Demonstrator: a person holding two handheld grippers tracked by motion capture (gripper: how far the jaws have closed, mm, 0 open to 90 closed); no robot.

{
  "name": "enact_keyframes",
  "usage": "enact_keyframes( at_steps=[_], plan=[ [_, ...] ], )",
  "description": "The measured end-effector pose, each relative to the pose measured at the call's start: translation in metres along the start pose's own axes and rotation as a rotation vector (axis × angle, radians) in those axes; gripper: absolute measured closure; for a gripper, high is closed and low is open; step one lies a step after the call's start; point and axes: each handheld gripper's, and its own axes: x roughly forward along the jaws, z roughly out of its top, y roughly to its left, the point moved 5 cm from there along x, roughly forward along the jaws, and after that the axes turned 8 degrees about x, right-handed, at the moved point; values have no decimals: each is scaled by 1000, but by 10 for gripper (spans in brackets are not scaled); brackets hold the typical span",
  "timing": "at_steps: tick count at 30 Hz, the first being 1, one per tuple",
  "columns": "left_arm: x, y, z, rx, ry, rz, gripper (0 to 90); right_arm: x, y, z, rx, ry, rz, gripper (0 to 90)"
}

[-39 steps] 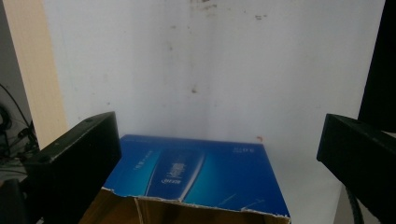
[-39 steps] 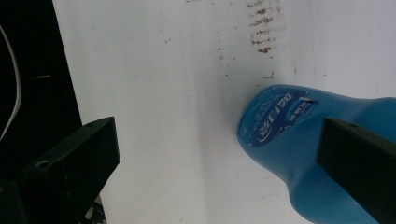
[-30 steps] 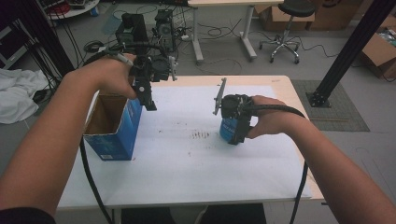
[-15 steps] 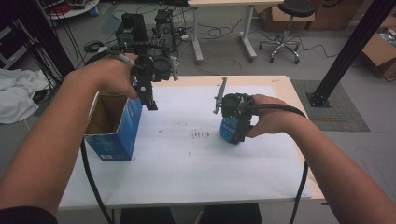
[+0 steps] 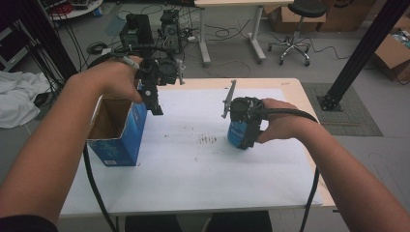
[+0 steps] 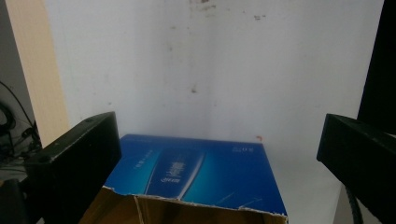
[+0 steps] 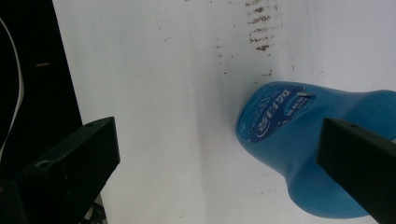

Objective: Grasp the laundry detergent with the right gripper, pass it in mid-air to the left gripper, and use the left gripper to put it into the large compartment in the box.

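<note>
Looks like you're setting up to drop the blue bottle into the open blue box — that's my read of why your hands are where they are. Your left gripper hangs over the box's right edge with jaws spread and nothing between them, probably ready to steady the carton so it doesn't slide when the bottle goes in. The box stands upright at the left of the white table, mouth up.

Your right gripper sits right at the bottle, mid-table and well apart from the box. From the high view it's hard to call — your hand and the gripper body cover most of the bottle, so it could pass for a grip. The right gripper view settles it: the jaws are wide apart, one off to the far side over bare table, the other just in front of the bottle. Released, not clenched. The bottle seems to be standing on the table, though I wouldn't swear to that.

The left gripper view gives you what the high view can't: the torn top edge of the box sitting between your jaws.
</note>
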Motion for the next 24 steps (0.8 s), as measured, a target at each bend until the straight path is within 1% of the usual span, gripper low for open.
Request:
enact_keyframes(
  at_steps=[4, 6, 9, 12, 15, 17, 19, 21, 24],
  plan=[
    [3, -1, 0, -2, -5, -2, 1, 3, 1, -1, 2, -3, 0, 0],
    [3, -1, -1, -1, 0, -2, 1, 3, 1, -2, 0, -11, 2, 0],
    [1, -2, -1, -5, -8, 2, 1, 1, 0, -3, 1, -60, 19, 0],
    [0, -1, -2, -11, -9, 5, 1, -2, -2, -8, 18, -151, 51, 0],
    [2, -1, -1, -8, -15, 4, 1, -4, -3, -13, 30, -225, 68, 0],
    [4, -1, -1, -6, -8, 0, 1, -5, -3, -16, 34, -277, 65, 0],
    [5, -1, 0, -10, -13, -1, 1, -6, -2, -18, 41, -322, 59, 0],
    [6, -1, 1, -1, -13, -1, 1, -8, -1, -20, 46, -365, 49, 0],
    [5, -3, 2, 2, -18, 0, 1, -12, 1, -22, 54, -442, 47, 0]
  ],
)
